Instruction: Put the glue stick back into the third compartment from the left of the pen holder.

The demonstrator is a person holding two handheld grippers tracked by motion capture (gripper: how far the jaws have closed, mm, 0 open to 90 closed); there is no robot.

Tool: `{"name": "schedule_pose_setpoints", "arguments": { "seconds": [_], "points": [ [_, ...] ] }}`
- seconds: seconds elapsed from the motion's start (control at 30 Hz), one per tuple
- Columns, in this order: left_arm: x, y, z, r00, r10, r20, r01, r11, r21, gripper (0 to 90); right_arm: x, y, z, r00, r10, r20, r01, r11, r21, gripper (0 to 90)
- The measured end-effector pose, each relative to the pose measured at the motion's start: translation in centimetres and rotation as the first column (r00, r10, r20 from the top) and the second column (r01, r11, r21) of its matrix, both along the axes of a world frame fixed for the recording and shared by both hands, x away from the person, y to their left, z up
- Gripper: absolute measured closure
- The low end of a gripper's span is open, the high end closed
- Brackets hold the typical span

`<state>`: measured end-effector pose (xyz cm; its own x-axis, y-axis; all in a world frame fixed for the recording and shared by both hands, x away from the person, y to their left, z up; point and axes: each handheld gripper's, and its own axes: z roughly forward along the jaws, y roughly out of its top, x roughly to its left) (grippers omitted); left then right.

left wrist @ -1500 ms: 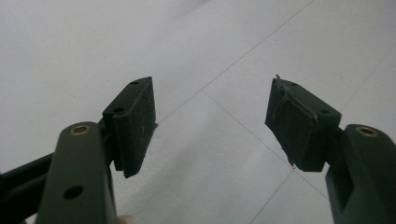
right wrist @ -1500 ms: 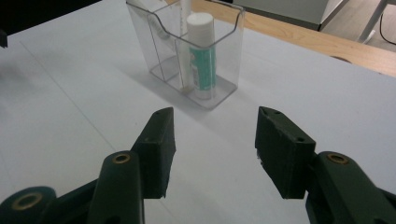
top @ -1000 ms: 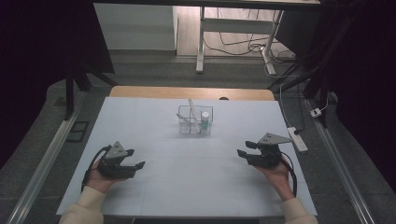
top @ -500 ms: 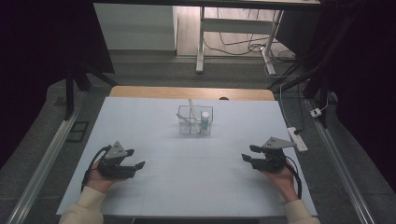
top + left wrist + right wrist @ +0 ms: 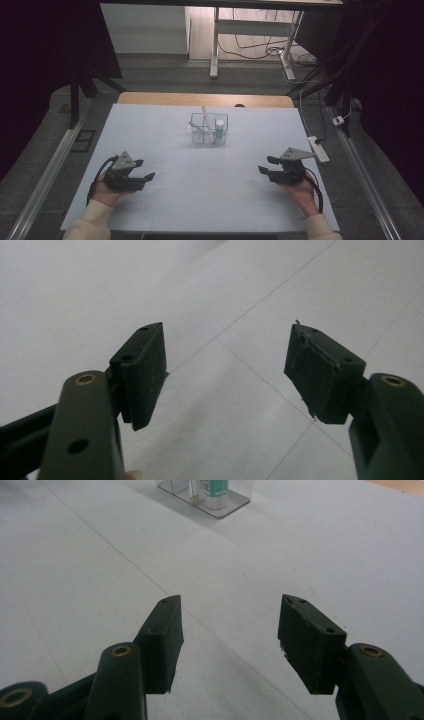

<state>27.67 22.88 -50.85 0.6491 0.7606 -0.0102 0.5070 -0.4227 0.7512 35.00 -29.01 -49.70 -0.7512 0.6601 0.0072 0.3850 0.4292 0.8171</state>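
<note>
A small clear container [image 5: 208,131] stands at the middle of the white table [image 5: 210,200], toward its far side. It holds a white tube with a green label [image 5: 219,131] and a thin pale stick [image 5: 204,114] that leans out of it. My left gripper [image 5: 144,170] rests in a hand at the near left, pointing right, open with nothing between its jaws [image 5: 227,365]. At the near right my right gripper [image 5: 265,165] points left, also open and holding nothing [image 5: 230,630]. In the right gripper view the container [image 5: 205,495] sits far ahead of the jaws.
A wooden strip [image 5: 150,98] runs along the table's far edge. A white power strip [image 5: 318,149] lies off the table's right side. Metal rails [image 5: 42,182] flank the table, and a desk frame with cables [image 5: 250,45] stands beyond.
My right gripper has shifted slightly toward the table's near edge. The left gripper has stayed where it was.
</note>
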Motion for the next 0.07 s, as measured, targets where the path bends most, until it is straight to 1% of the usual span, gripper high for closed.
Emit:
{"name": "schedule_pose_setpoints", "arguments": {
  "seconds": [0.07],
  "points": [
    [0.01,0.02,0.00,1.0000,0.000,0.000,0.000,1.0000,0.000,33.3,0.00,0.06,-0.06,1.0000,0.000,-0.002,0.000,1.000,-0.001,42.6]
  ]
}}
